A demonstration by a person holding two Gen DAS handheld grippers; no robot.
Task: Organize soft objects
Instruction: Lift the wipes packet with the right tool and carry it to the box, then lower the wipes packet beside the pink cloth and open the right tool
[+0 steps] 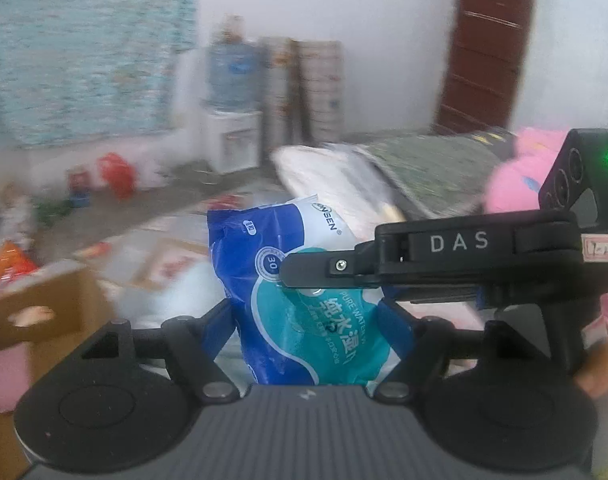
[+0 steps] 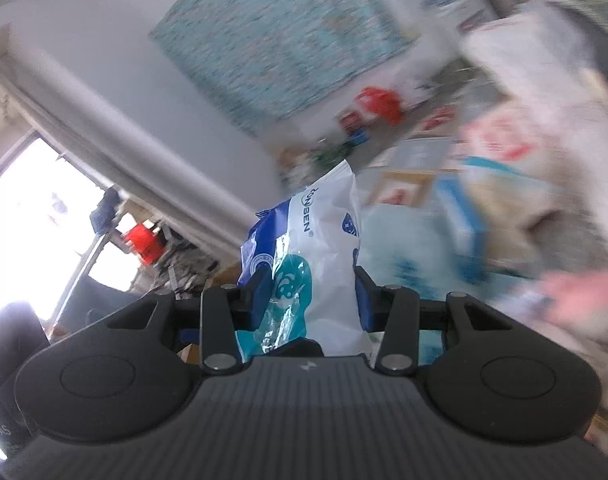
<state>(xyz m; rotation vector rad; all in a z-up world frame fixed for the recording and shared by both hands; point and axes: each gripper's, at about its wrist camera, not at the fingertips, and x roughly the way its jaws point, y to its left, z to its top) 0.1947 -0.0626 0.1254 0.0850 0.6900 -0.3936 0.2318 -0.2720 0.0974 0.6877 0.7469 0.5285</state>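
The blue-and-white wet-wipes pack (image 1: 304, 300) stands upright between both claws, lifted clear of the blurred clutter behind it. The left gripper (image 1: 308, 320) clamps its lower body at its widest, while the right gripper (image 2: 308, 296) pinches it at a narrower part and reaches in from three o'clock in the left wrist view. A cardboard box (image 1: 36, 312) sits at nine o'clock, something pink and plush (image 1: 516, 184) at two.
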